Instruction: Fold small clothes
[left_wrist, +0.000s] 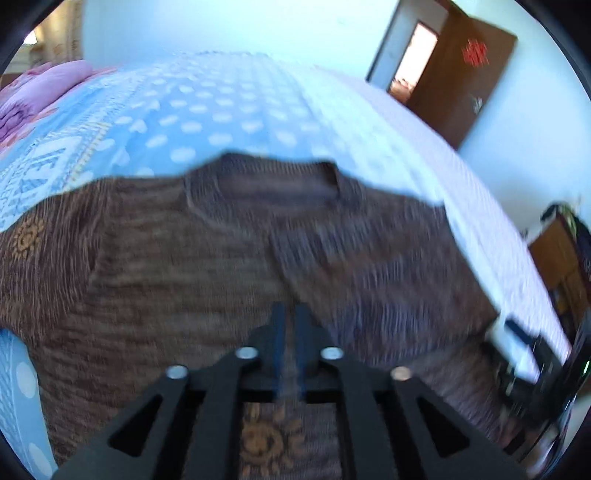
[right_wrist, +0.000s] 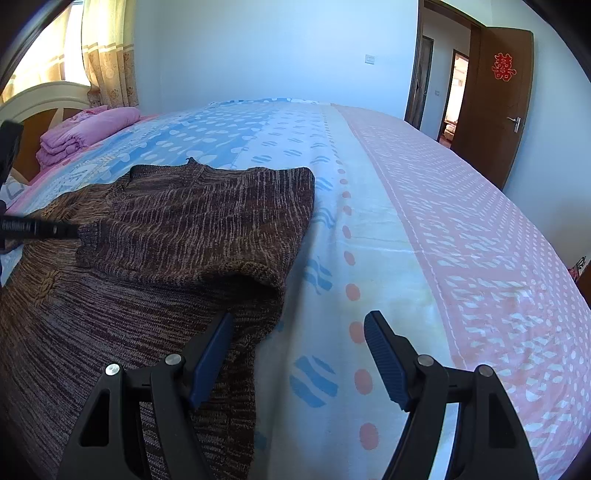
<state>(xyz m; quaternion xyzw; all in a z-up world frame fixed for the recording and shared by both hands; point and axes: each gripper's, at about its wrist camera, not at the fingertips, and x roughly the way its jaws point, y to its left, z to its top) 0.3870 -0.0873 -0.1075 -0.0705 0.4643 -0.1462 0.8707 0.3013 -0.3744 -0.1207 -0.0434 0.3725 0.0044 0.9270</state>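
Observation:
A brown knitted sweater lies flat on the bed, neckline away from me. One sleeve is folded across its chest. My left gripper hovers low over the middle of the sweater, its blue pads nearly together with a strip of knit between them. In the right wrist view its tip meets the sleeve cuff. My right gripper stands open at the sweater's right edge, one finger over the knit and the other over the bare sheet, with nothing held. The left wrist view is blurred.
The bed sheet is blue and pink with dots and extends far to the right. Folded pink bedding sits by the headboard at the far left. A brown door stands open beyond the bed.

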